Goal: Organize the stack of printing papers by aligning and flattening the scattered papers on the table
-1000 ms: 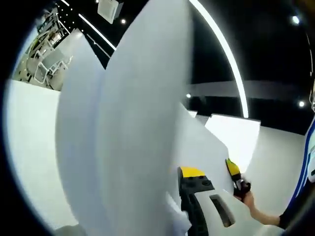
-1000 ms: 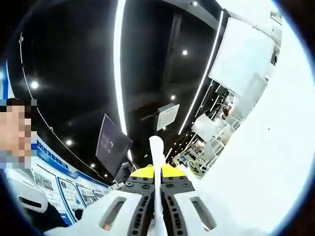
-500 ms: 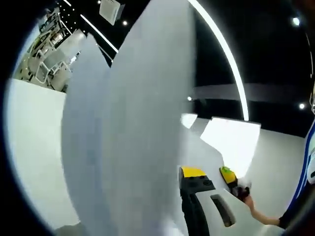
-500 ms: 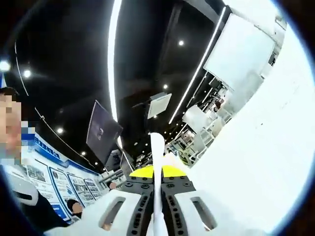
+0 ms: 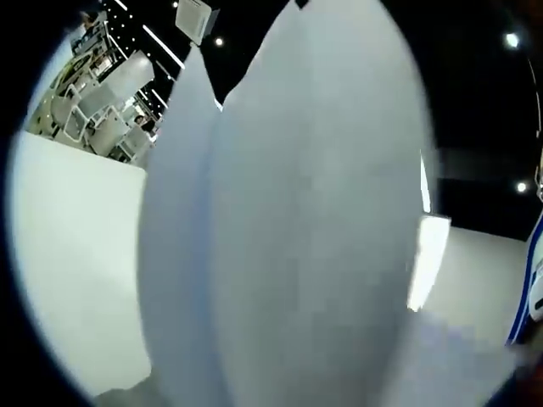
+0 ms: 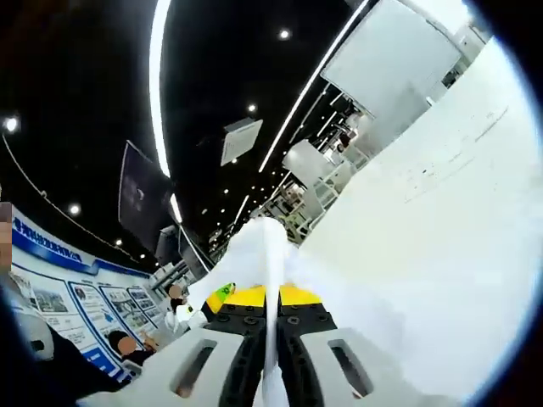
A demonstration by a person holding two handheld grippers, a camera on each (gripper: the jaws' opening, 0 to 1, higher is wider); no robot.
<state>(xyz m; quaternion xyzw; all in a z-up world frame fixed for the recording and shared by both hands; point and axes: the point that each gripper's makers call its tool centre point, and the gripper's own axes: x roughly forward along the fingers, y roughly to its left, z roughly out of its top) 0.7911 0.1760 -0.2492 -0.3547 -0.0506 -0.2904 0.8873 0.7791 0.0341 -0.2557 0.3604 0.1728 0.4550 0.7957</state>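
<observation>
The right gripper (image 6: 271, 318) is clamped on the papers (image 6: 270, 254), held off the table (image 6: 441, 237); left gripper's state unclear; aligning and flattening remain.

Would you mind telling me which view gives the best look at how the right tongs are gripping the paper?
The right gripper view: the right tongs stand closed on the edge of the paper, seen edge-on between the jaws. The left gripper view has sheets spread across it, with no grip visible.
</observation>
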